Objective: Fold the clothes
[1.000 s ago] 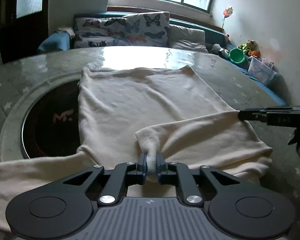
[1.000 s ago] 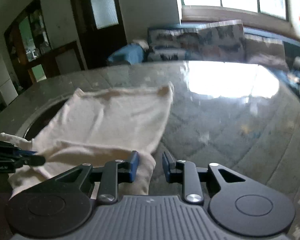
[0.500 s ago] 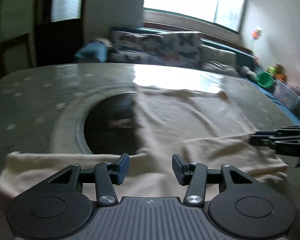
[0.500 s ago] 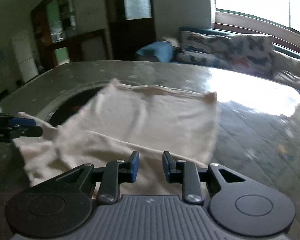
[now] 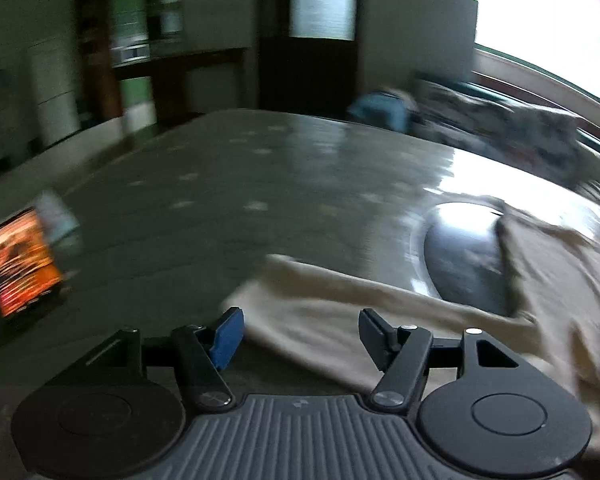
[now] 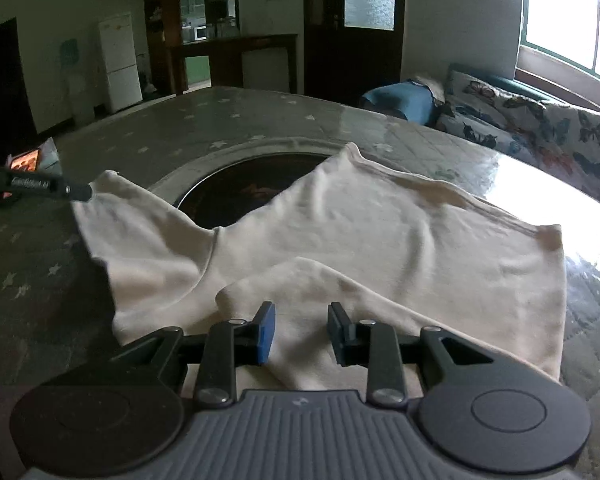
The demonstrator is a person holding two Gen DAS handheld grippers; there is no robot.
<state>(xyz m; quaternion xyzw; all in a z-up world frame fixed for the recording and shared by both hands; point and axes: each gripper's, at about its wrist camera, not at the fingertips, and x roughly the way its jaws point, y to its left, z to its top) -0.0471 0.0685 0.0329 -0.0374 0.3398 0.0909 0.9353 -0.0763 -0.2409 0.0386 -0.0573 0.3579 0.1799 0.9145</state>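
A cream long-sleeved top (image 6: 380, 236) lies spread on the table, one sleeve folded across its body near the front. My right gripper (image 6: 301, 330) is open and empty just above that folded sleeve. My left gripper (image 5: 301, 334) is open and empty over the end of the other sleeve (image 5: 324, 308), which stretches out to the left. The left view is blurred by motion. The left gripper's fingers (image 6: 40, 188) also show in the right wrist view, at the sleeve's cuff.
The grey star-patterned table (image 6: 240, 120) has a dark round inset (image 6: 244, 188) partly under the top. A lit phone (image 5: 22, 260) lies at the table's left. A sofa with butterfly cushions (image 6: 540, 120) stands behind the table.
My left gripper let go of the folded sleeve, opened and swung left to the other sleeve's end. My right gripper moved left over the folded sleeve and stayed open.
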